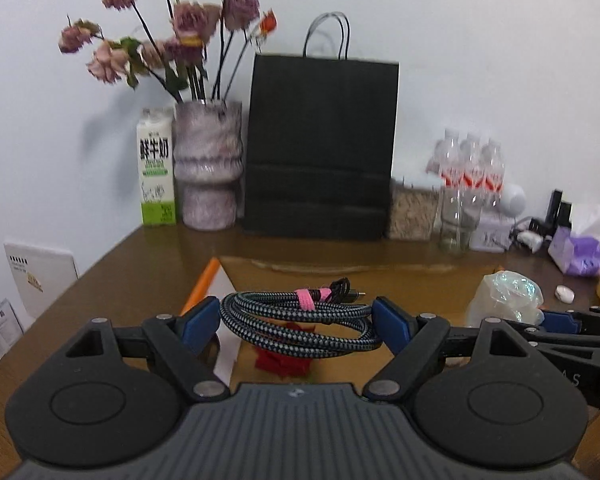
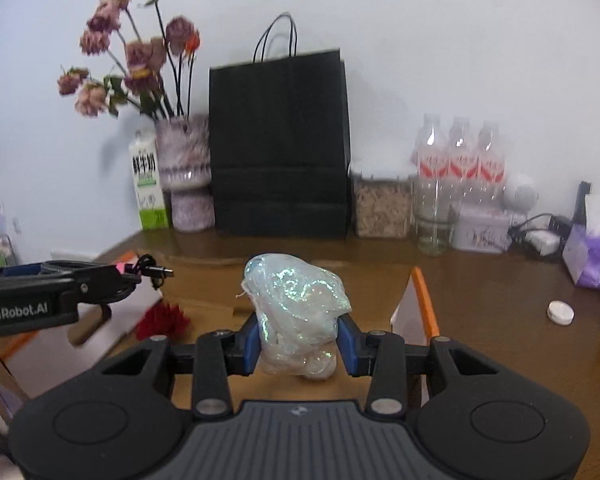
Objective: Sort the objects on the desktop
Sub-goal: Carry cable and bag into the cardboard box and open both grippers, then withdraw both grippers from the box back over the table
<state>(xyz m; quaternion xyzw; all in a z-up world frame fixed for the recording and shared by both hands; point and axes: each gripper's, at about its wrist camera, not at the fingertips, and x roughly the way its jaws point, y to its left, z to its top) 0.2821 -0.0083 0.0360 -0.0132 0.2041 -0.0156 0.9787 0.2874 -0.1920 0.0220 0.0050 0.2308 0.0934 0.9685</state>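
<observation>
My left gripper (image 1: 296, 326) is shut on a coiled braided cable (image 1: 300, 320) bound by a pink strap, held above the brown desk (image 1: 112, 280). A shiny iridescent wrapped bundle (image 2: 298, 312) sits clamped between the blue pads of my right gripper (image 2: 298, 346), also lifted off the desk. From the right wrist view the left gripper (image 2: 112, 276) reaches in from the left with the cable's plug sticking out. The bundle (image 1: 507, 298) and the right gripper show at the right edge of the left wrist view. A red flower-like object (image 1: 282, 362) lies under the cable.
Along the back wall stand a milk carton (image 1: 157, 168), a vase of dried roses (image 1: 208, 164), a black paper bag (image 1: 319, 148), a jar of flakes (image 2: 381, 206), water bottles (image 2: 457, 160) and a tissue pack (image 2: 595, 256). An open box with orange edges (image 2: 419, 304) sits on the desk.
</observation>
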